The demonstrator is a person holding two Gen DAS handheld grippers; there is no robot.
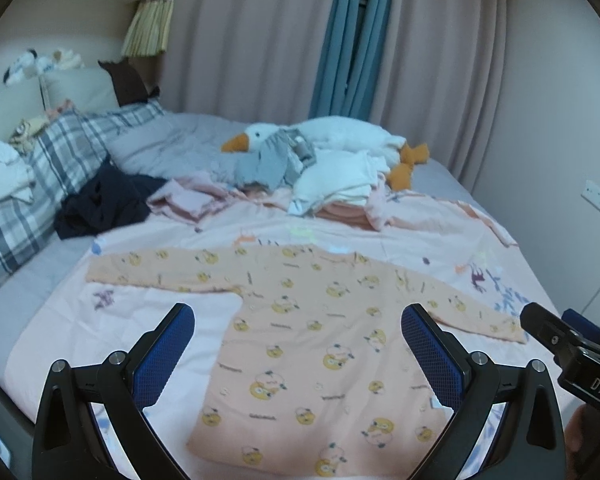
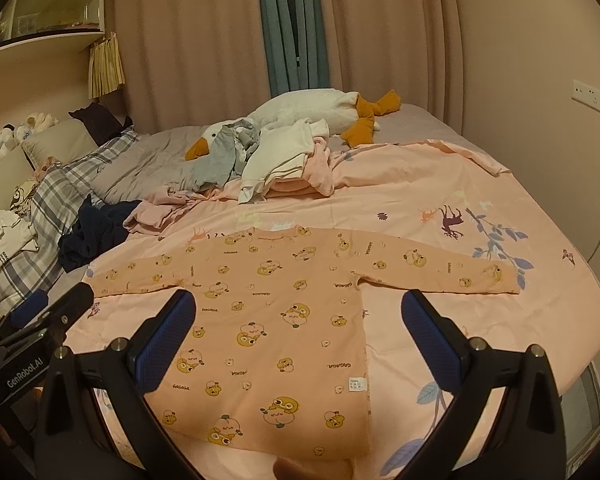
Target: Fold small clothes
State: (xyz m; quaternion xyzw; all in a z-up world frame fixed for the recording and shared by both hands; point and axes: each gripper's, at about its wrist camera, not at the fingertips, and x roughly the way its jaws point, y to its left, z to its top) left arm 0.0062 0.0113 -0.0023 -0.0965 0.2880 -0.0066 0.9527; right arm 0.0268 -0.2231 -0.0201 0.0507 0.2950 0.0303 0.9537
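Note:
A small peach long-sleeved top with yellow duck prints (image 1: 300,344) (image 2: 284,320) lies flat on the pink bedsheet, both sleeves stretched out sideways, hem nearest me. My left gripper (image 1: 298,316) hovers open above its body, blue pads wide apart, holding nothing. My right gripper (image 2: 298,304) is likewise open over the top's body and right side, empty. The right gripper's black fingers (image 1: 556,336) show at the right edge of the left wrist view, near the right sleeve's cuff. The left gripper (image 2: 56,312) appears at the left edge of the right wrist view, beside the left sleeve.
A heap of clothes (image 1: 332,184) (image 2: 284,160) lies behind the top, by a plush goose (image 1: 340,136) (image 2: 300,112). A dark garment (image 1: 104,200) (image 2: 96,232) and plaid pillows (image 1: 40,176) sit at the left. Curtains (image 1: 260,40) back the bed; its right edge (image 2: 580,320) drops off.

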